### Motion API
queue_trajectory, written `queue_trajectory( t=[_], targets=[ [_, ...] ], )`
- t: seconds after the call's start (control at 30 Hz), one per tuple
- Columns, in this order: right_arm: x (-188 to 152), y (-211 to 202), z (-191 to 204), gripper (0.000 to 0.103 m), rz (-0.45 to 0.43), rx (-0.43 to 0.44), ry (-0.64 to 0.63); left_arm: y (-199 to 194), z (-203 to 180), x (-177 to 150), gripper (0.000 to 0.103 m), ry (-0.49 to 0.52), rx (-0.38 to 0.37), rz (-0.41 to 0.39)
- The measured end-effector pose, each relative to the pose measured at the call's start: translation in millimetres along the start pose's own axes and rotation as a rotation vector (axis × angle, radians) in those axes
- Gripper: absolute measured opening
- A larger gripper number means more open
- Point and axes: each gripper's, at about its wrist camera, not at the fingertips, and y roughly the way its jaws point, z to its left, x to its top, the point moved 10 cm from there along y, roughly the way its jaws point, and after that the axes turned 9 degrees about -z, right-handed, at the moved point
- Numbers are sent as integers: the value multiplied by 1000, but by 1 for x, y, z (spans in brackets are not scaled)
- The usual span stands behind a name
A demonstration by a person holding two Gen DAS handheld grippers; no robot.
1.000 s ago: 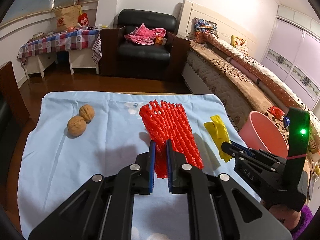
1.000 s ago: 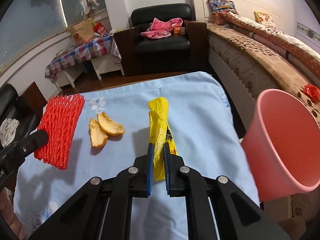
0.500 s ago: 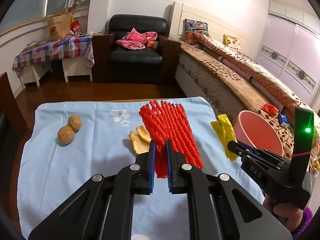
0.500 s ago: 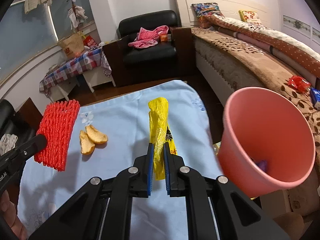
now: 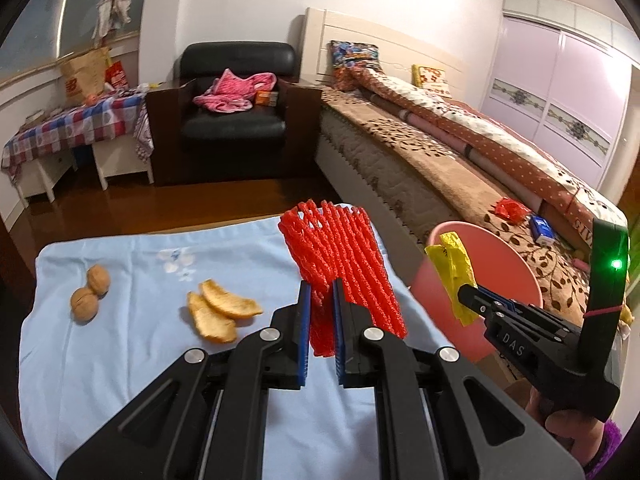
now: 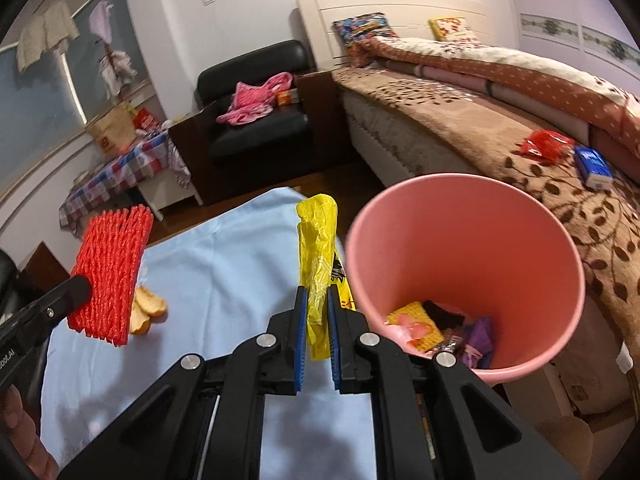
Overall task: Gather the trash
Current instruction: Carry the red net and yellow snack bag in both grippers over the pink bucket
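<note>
Both loads have risen off the counter (image 5: 120,360) — your left gripper (image 5: 319,312) pinches the red net (image 5: 340,256), your right gripper (image 6: 317,320) the yellow wrapper (image 6: 318,248); next, release over the pink bin (image 6: 560,248) just right.

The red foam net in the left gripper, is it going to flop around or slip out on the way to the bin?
The red foam net stands up from the left gripper unsupported, so probably springy and light. Its open mesh likely grips; slipping seems unlikely.

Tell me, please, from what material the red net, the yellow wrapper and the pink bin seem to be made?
Red net: probably foam mesh; soft, matte lattice, like a fruit sleeve.
Yellow wrapper: thin plastic film, slightly glossy and crinkled, with printing.
Pink bin: likely moulded plastic; smooth, even wall.
</note>
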Motion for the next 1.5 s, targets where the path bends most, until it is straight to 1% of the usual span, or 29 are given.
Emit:
queue_trajectory(
  t=[0.2, 0.5, 0.77, 1.1, 1.5],
  targets=[
    [10, -4, -31, 9, -29, -33, 56, 11, -23, 6, 9, 26, -23, 3],
    [25, -10, -78, 9, -89, -110, 86, 26, -61, 16, 9, 62, -65, -4],
    [19, -7, -109, 9, -91, -136, 140, 47, -101, 18, 10, 102, -98, 4],
    [13, -2, -141, 9, -92, -158, 203, 77, -136, 13, 10, 144, -105, 30],
    [7, 8, -168, 9, -81, -163, 254, 120, -167, -5, 10, 201, -82, 87]
  ],
)
